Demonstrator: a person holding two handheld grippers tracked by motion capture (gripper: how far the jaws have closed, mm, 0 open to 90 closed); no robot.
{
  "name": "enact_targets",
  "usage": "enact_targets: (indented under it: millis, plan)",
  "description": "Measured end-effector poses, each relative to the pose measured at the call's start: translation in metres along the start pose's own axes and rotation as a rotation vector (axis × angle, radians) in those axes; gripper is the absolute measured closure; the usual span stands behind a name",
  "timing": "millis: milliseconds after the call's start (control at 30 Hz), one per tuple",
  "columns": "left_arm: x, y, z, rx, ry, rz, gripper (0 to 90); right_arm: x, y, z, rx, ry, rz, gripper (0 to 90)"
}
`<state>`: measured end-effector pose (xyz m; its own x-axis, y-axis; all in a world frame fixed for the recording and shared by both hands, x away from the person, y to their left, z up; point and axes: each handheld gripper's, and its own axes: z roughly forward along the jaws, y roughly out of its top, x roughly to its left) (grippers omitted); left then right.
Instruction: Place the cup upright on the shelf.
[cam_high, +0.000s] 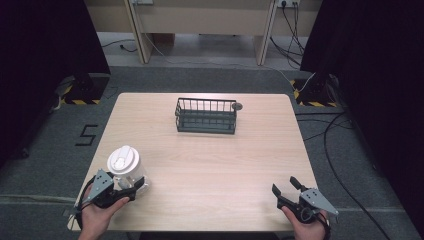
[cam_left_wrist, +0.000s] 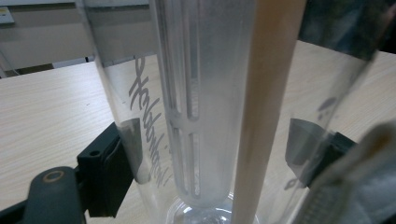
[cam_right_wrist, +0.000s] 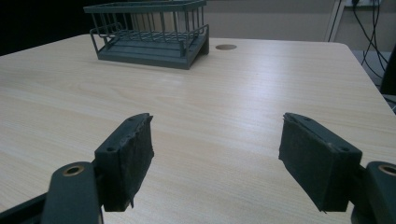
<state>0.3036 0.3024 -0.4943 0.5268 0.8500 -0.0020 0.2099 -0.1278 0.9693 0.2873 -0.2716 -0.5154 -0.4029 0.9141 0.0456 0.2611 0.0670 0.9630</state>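
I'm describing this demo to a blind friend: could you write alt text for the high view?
A person's left gripper clasps a clear cup with a white lid at the near left corner of a light wooden table. The right gripper rests open at the near right, and a dark wire basket stands at the far middle.

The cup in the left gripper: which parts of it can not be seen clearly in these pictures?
- Cup base: high view, hidden behind the left gripper.
- Lid: left gripper view, cut off by the top edge.
- Script print: left gripper view, blurred, unreadable.
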Motion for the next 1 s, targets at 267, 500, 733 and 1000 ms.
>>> enact_targets:
  millis: [267, 500, 733, 1000]
  plan:
    - [-0.002, 0.007, 0.006, -0.011, -0.008, 0.003, 17.9, 0.000, 0.000, 0.000, -0.001, 0.001, -0.001, 26.2]
    - [-0.004, 0.014, 0.010, -0.018, -0.015, 0.008, 17.9, 0.000, 0.000, 0.000, 0.001, 0.003, 0.006, 26.2]
    - [-0.005, 0.020, 0.015, -0.029, -0.021, 0.005, 17.9, 0.000, 0.000, 0.000, 0.002, 0.005, 0.008, 26.1]
    - [-0.007, 0.026, 0.022, -0.035, -0.029, 0.011, 17.9, 0.000, 0.000, 0.000, 0.003, 0.005, 0.006, 26.1]
